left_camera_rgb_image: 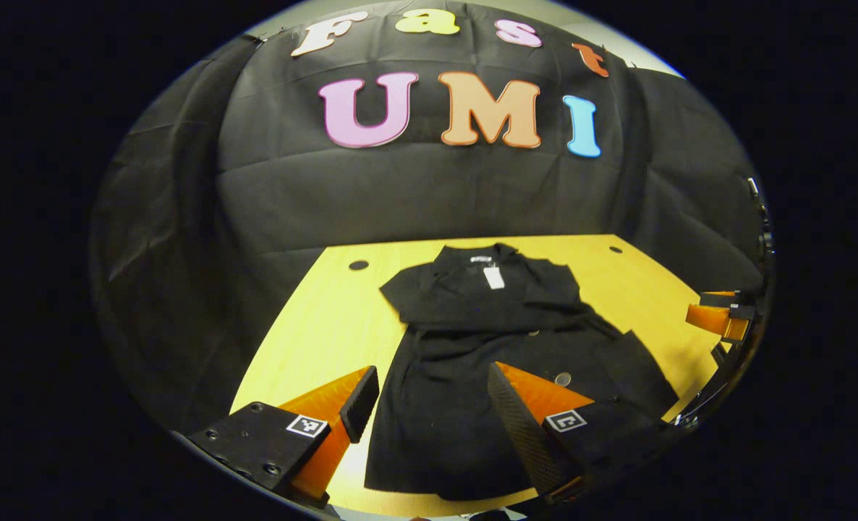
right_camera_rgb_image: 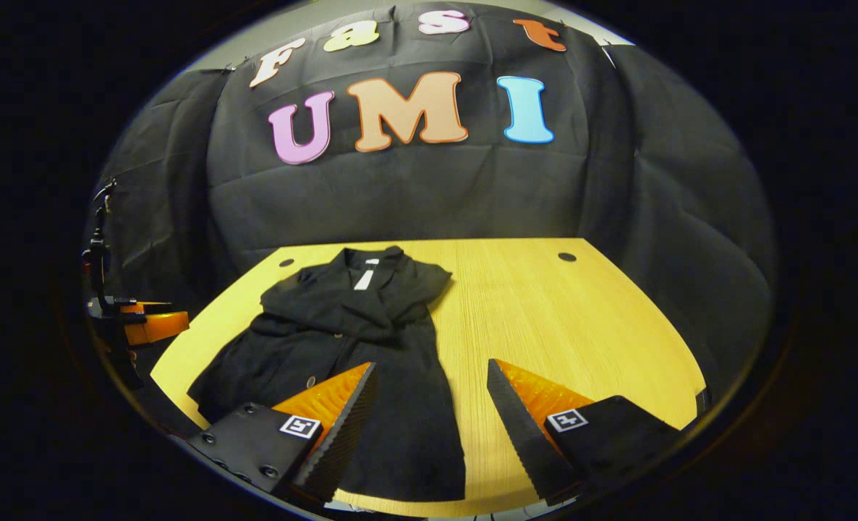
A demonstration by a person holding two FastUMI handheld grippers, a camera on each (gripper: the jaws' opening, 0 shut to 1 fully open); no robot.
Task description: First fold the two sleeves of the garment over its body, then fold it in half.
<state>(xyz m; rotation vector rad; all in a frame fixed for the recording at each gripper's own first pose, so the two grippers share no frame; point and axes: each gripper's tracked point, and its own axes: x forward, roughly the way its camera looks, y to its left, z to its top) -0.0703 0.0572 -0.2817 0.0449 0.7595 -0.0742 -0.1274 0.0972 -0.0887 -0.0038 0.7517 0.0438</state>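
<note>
In the left gripper view, the left gripper [left_camera_rgb_image: 429, 405] stands wide open above the near part of a black garment [left_camera_rgb_image: 501, 340], its two fingers spread apart with nothing between them and no grip on the cloth. The garment lies flat on a yellow wooden table [left_camera_rgb_image: 328, 325], collar toward the booth's wall and hem toward the near edge, with a white tag [left_camera_rgb_image: 494, 277] at the collar. Both sleeves already lie folded across the chest. The right gripper shows at the far right edge of this view, off the garment.

In the right gripper view, the right gripper [right_camera_rgb_image: 429, 405] is also wide open and holds nothing. One finger [right_camera_rgb_image: 338, 427] hangs over the garment's lower edge, the other over bare table.
</note>
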